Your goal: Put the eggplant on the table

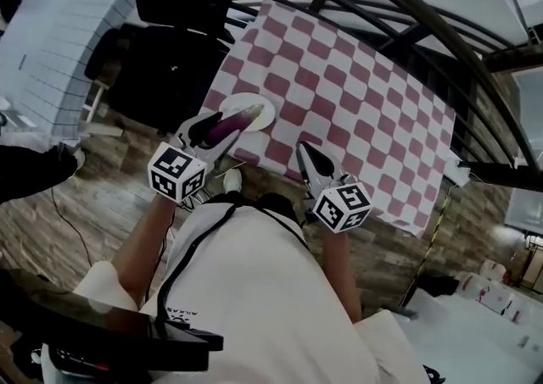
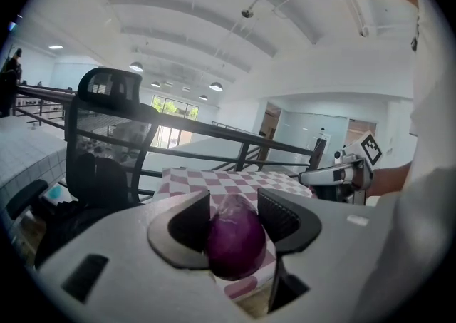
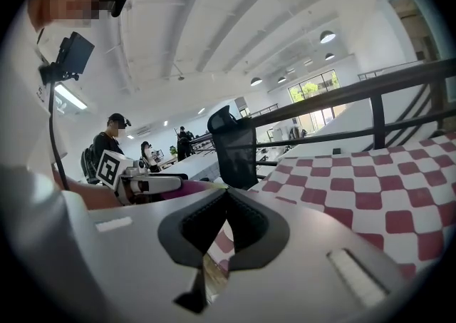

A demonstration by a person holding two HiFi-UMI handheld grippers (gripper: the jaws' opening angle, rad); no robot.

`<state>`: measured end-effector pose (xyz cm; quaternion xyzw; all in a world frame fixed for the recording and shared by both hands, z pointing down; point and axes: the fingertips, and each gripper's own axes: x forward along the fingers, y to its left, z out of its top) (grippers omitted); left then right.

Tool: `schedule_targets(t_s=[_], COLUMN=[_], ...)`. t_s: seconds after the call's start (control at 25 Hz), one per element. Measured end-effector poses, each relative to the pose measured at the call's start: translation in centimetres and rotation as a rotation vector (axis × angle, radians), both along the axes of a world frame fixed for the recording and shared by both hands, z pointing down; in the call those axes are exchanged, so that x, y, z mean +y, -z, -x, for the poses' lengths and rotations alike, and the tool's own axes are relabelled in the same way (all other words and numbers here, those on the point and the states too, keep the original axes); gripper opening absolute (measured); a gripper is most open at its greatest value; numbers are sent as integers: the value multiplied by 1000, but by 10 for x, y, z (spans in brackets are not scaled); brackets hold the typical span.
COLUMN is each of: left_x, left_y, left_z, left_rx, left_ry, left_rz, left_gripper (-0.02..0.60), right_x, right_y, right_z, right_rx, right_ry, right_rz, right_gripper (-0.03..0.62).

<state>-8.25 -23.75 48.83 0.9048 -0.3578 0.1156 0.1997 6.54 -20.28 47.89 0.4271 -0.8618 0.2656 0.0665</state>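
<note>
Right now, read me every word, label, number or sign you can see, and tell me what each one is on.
No words or numbers here are clear enough to read.
Small dark print on the person's white top: too small to read.
Marker cubes: black-and-white square patterns only, no letters or digits.

Eggplant (image 2: 235,239) purple; tablecloth (image 1: 356,94) red-and-white checked; plate (image 1: 259,107) white; chair (image 2: 107,157) black; floor (image 1: 85,221) brown wood-grain; shirt (image 1: 254,289) white.
</note>
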Motion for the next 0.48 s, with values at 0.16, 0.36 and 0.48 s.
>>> schedule_targets(t_s=[0.16, 0.36, 0.48], left_x=[-18, -32, -39], left_y=[0, -2, -7], left_z=[5, 6, 1], left_rx=[2, 16, 5], left_ry=[0, 33, 55], left_rz=[-5, 10, 18], left_gripper=[213, 213, 213], right_x=[-12, -29, -42], right_y=[-4, -6, -9], right_z=[10, 12, 12], right_rx=[20, 18, 10], right_ry=[17, 47, 84], right_rz=[13, 20, 25], right_gripper=[8, 8, 8])
